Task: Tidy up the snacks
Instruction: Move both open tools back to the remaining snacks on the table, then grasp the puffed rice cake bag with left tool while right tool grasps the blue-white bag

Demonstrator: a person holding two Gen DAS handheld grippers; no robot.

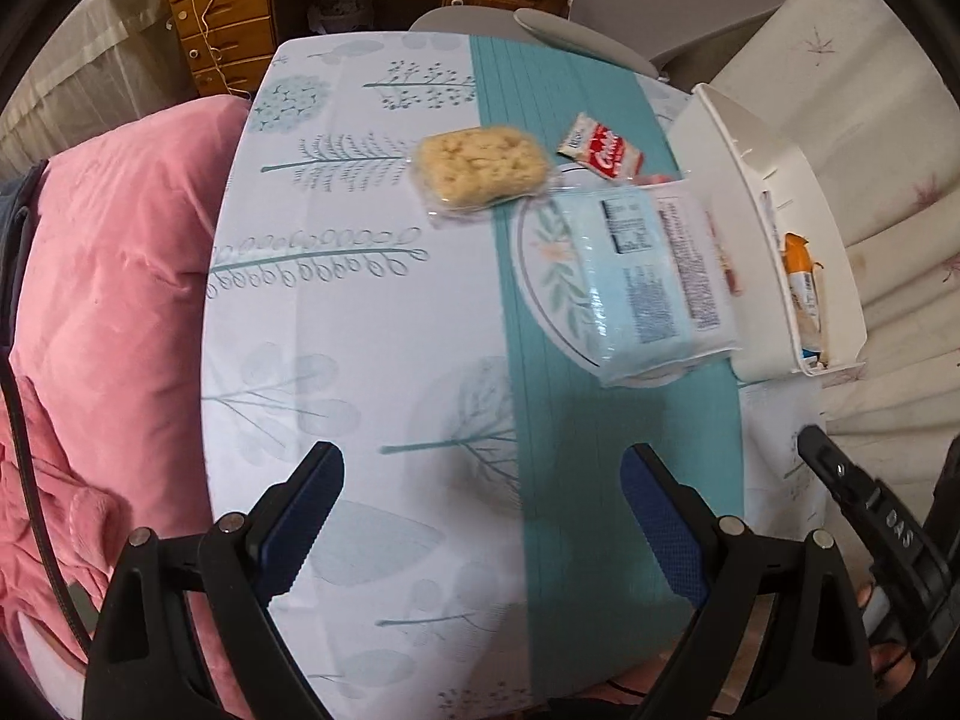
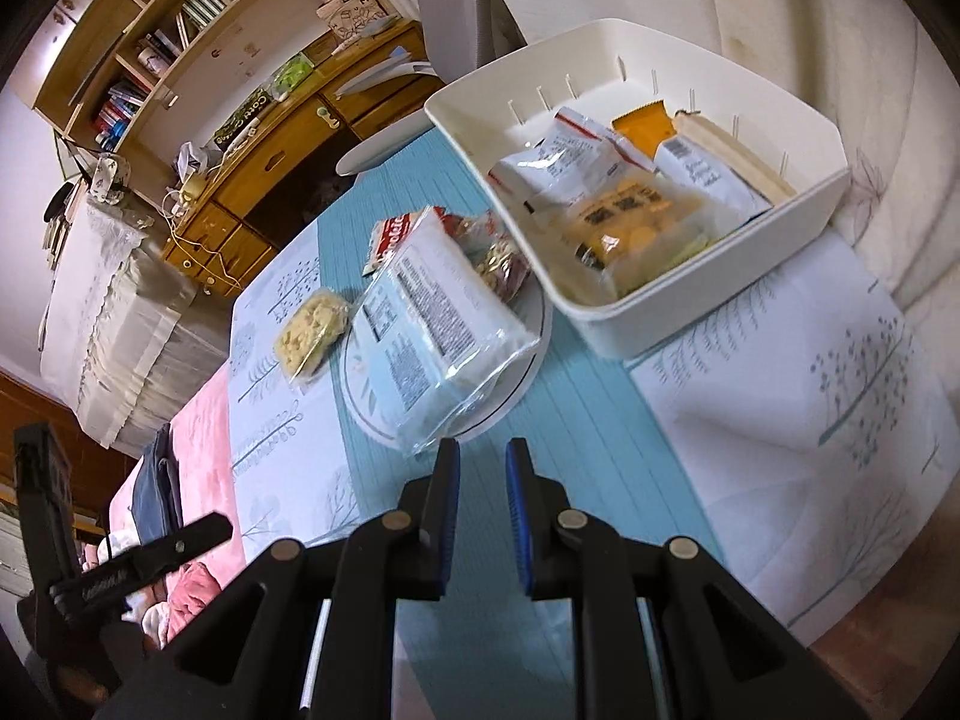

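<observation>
Pale-blue snack packet (image 1: 651,282) (barcode side up) overhangs plate (image 1: 543,276).

Bare desk (image 1: 372,360) is lying open ahead of the left hand-held gripper (image 1: 483,516); the plate (image 2: 384,414) with a pale-blue packet (image 2: 444,324) and white bin (image 2: 708,300) are blocking beyond the right hand-held gripper (image 2: 483,468).

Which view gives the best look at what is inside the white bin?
The right wrist view: the white bin is seen from above, with several snack packets inside. The left wrist view shows it side-on at the table's edge, with only an orange packet visible.
</observation>
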